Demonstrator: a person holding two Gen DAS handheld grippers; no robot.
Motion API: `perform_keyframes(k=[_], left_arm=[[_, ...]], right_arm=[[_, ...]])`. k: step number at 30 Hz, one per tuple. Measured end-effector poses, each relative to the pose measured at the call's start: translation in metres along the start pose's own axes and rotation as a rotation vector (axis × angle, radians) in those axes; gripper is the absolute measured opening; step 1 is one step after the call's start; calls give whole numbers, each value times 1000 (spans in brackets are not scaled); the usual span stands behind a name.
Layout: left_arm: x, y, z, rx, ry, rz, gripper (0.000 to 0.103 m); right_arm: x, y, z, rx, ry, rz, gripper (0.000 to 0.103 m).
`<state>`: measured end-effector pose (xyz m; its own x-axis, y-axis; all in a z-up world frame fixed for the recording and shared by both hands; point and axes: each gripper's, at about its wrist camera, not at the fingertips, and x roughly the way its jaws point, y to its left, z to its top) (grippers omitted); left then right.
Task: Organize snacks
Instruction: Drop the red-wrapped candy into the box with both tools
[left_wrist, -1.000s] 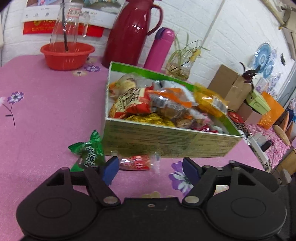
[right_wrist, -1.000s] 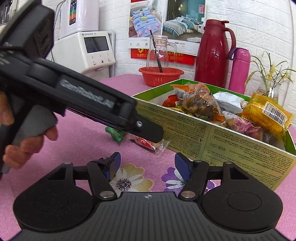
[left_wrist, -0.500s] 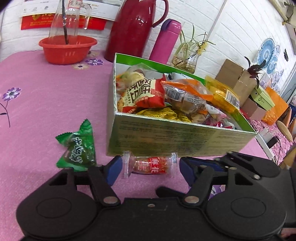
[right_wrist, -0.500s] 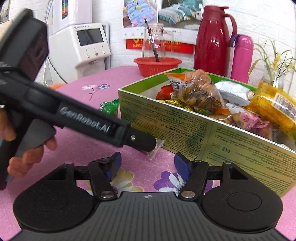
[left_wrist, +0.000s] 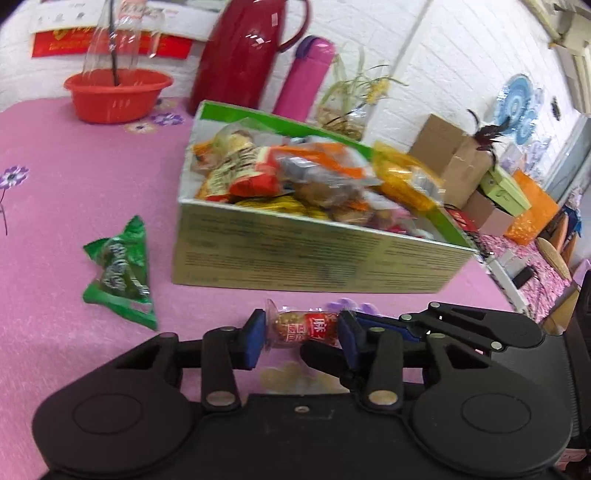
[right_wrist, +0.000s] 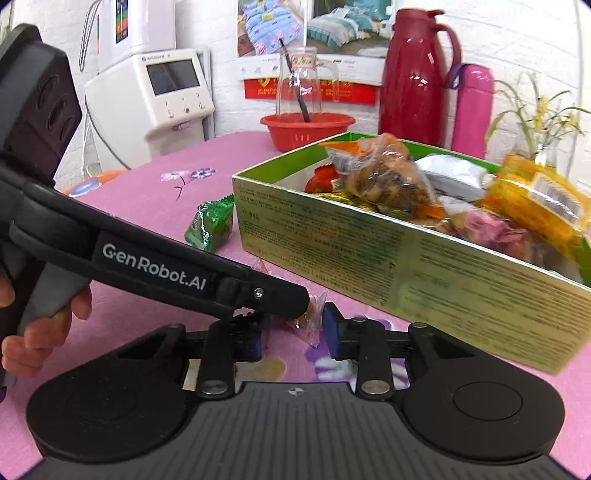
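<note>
My left gripper (left_wrist: 301, 334) has narrowed onto the small clear-wrapped red candy (left_wrist: 304, 328); my right gripper (right_wrist: 293, 332) narrowed alongside.

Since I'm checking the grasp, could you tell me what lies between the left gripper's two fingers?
In the left wrist view, the red-labelled clear-wrapped candy sits crosswise between the left gripper fingers, in front of the snack box.
</note>
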<state>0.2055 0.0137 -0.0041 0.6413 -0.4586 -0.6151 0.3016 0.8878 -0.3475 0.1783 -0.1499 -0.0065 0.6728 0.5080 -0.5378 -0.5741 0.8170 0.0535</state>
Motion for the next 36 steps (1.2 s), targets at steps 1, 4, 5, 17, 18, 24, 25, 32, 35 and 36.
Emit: perform_keyframes(k=[1, 4, 5, 17, 18, 24, 25, 32, 35, 36], left_arm=[[-4, -7, 1, 14, -8, -8, 33], [-13, -28, 4, 59, -38, -26, 33], [-15, -35, 7, 72, -48, -32, 33], [7, -97, 56, 193, -118, -94, 33], [12, -100, 60, 202, -119, -98, 33], [46, -109, 76, 224, -98, -103, 36], [52, -109, 77, 234, -94, -94, 44], [58, -100, 70, 206, -113, -30, 103], [51, -97, 69, 191, -117, -18, 103], [47, -95, 69, 187, -120, -17, 103]], right_arm=[[-8, 0, -2, -3, -15, -8, 54], [-31, -3, -4, -10, -71, -39, 54], [-37, -5, -4, -6, -89, -49, 54], [-69, -56, 16, 38, -254, -176, 55], [-68, -62, 18, 44, -262, -183, 55], [-56, -90, 18, 64, -276, -221, 55], [-52, -93, 16, 60, -274, -230, 57], [-39, -104, 1, 68, -254, -283, 96], [-44, -102, 2, 72, -274, -285, 102], [-47, -100, 2, 74, -280, -278, 103]])
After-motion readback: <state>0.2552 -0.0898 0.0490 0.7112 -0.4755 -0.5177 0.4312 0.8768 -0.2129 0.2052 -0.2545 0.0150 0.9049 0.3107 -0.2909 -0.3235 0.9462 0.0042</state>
